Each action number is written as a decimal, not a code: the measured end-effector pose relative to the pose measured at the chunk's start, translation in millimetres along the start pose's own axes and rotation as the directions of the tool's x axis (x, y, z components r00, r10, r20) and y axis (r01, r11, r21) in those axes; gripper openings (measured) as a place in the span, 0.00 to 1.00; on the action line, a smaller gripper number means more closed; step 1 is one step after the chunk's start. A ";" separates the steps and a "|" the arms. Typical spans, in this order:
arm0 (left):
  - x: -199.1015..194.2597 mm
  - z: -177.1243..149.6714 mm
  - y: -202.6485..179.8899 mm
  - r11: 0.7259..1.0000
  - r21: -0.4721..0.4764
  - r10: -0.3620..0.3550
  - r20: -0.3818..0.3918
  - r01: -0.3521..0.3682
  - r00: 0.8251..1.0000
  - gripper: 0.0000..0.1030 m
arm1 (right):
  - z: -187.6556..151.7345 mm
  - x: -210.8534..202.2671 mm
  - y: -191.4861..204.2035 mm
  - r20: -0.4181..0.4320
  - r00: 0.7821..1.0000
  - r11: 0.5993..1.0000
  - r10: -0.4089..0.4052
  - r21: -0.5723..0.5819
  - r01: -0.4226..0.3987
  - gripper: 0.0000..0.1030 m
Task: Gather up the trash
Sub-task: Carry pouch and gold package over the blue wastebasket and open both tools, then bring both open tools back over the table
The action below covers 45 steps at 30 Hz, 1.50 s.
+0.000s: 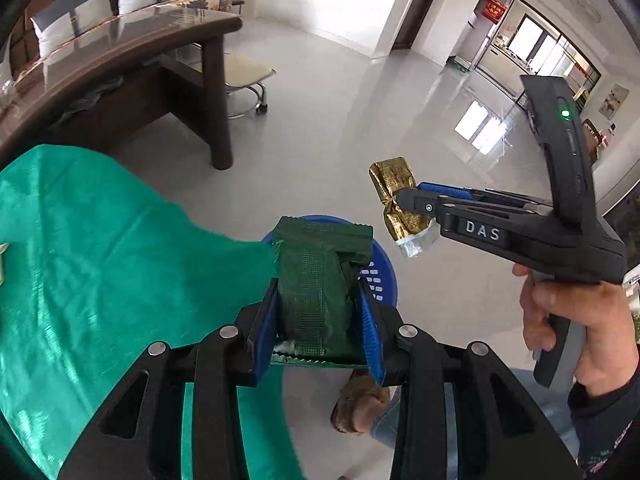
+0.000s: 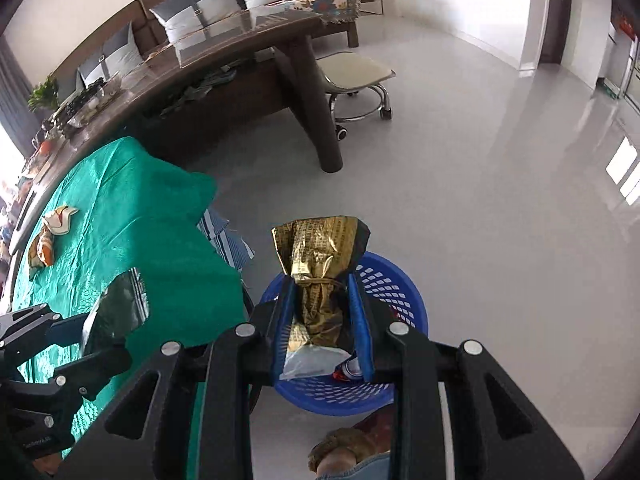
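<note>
grippers both loaded over the round blue perforated plastic basket [image 2: 394,280]: left gripper [image 1: 318,312] pinches a dark green foil packet [image 1: 316,280], right gripper [image 2: 326,312] pinches a crumpled gold foil wrapper [image 2: 320,256], apparently poised for dropping. further wrappers [image 2: 52,232], seemingly two, lie on the green tablecloth [image 2: 160,216], uncollected.

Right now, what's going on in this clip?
A person is collecting trash with two handheld grippers. The left gripper is shut on a dark green wrapper, and the right gripper is shut on a crumpled gold wrapper. Both are held above a blue basket on the floor beside the table with the green cloth; nothing is released yet. At least two more wrappers lie on the cloth.
</note>
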<state>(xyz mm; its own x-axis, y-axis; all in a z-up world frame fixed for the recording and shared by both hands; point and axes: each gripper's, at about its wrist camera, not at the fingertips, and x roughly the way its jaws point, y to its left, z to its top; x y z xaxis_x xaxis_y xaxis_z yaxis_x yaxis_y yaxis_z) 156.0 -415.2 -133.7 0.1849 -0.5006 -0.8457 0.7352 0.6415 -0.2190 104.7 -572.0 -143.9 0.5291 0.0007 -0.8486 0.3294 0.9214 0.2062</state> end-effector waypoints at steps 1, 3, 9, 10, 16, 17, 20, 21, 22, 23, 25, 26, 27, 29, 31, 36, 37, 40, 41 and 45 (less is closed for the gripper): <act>10.6 4.3 -3.1 1.000 0.002 -0.002 -0.010 0.002 1.000 0.36 | 0.3 0.7 -2.6 0.002 1.000 1.000 -0.003 0.006 0.003 0.26; 25.2 8.2 -6.6 1.000 0.002 -0.005 -0.024 0.005 1.000 0.36 | 2.1 2.3 -8.4 0.005 1.000 1.000 -0.013 0.012 0.013 0.26; 61.3 14.2 -11.7 1.000 0.006 -0.003 -0.056 0.003 0.998 0.36 | 2.3 9.6 -21.3 -0.016 1.000 0.999 -0.002 0.054 0.003 0.26; 65.9 14.4 -12.0 1.000 0.004 -0.002 -0.060 0.002 0.998 0.36 | 3.1 10.6 -23.7 -0.016 1.000 0.998 0.003 0.063 -0.002 0.26; 79.7 14.3 -17.9 1.000 0.017 -0.010 -0.071 0.012 0.997 0.40 | 5.8 19.6 -33.4 -0.033 0.999 0.995 0.025 0.092 -0.022 0.30; 82.3 14.6 -18.6 1.000 0.020 -0.008 -0.070 0.009 0.998 0.53 | 5.7 21.4 -35.2 -0.035 0.999 0.994 0.027 0.104 -0.023 0.31; 78.9 13.6 -20.1 1.000 0.017 0.010 -0.053 -0.009 0.999 0.72 | 5.7 22.4 -42.1 -0.031 0.999 0.991 0.030 0.132 -0.025 0.60; 76.8 13.8 -20.1 1.000 0.018 0.009 -0.048 -0.008 0.999 0.72 | 5.5 20.6 -43.1 -0.025 0.999 0.991 0.024 0.135 -0.021 0.61; 73.4 13.3 -20.4 1.000 0.019 0.012 -0.042 -0.011 0.999 0.74 | 5.3 18.7 -44.1 -0.018 1.000 0.990 0.025 0.139 -0.023 0.64; 70.7 14.6 -19.6 1.000 0.018 0.016 -0.036 -0.015 0.999 0.77 | 4.8 16.8 -45.7 -0.010 1.000 0.989 0.028 0.145 -0.026 0.67; 55.5 13.1 -17.2 0.999 0.015 0.033 -0.009 -0.032 0.999 0.83 | 3.8 9.2 -49.4 0.015 1.000 0.987 0.020 0.160 -0.022 0.74; 43.8 11.1 -15.5 0.999 0.016 0.045 0.010 -0.045 0.999 0.86 | 3.6 5.6 -50.3 0.027 1.000 0.987 0.015 0.161 -0.020 0.77; 34.4 9.5 -14.0 0.998 0.018 0.057 0.027 -0.057 0.998 0.87 | 3.2 -0.3 -50.6 0.048 0.999 0.987 0.008 0.158 -0.016 0.78; 5.2 0.2 -7.2 0.996 0.019 0.090 0.080 -0.092 0.993 0.91 | 3.0 -7.5 -49.5 0.077 0.997 0.989 -0.007 0.146 -0.004 0.89; -21.6 -12.7 4.0 0.993 0.007 0.118 0.114 -0.120 0.986 0.93 | 1.0 -16.9 -45.4 0.114 0.993 0.993 -0.036 0.117 0.022 0.90; -74.6 -52.1 47.9 0.980 -0.048 0.196 0.151 -0.191 0.969 0.94 | -5.1 -33.3 -28.8 0.189 0.979 0.997 -0.082 0.016 0.080 0.93; -85.1 -63.1 59.8 0.976 -0.064 0.216 0.154 -0.208 0.964 0.94 | -6.4 -36.8 -25.3 0.209 0.974 0.996 -0.089 -0.004 0.092 0.94; -112.9 -92.1 95.7 0.954 -0.121 0.292 0.151 -0.276 0.944 0.94 | -9.6 -46.7 -10.8 0.279 0.954 0.989 -0.113 -0.064 0.136 0.94; -121.1 -101.3 108.2 0.944 -0.143 0.318 0.149 -0.298 0.936 0.94 | -10.6 -49.9 -5.2 0.300 0.947 0.986 -0.118 -0.079 0.148 0.94; -157.6 -136.7 155.6 0.901 -0.256 0.394 0.146 -0.350 0.908 0.94 | -11.7 -56.4 26.5 0.362 0.926 0.980 -0.107 -0.119 0.160 0.95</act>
<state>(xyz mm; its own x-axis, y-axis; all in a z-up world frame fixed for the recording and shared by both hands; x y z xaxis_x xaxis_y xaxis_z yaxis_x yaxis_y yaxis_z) 152.2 -157.0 -101.0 0.5524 -0.2862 -0.7829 0.4310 0.9020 -0.0256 74.5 -543.0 -96.3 0.7376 -0.2390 -0.6315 0.3143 0.9493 0.0078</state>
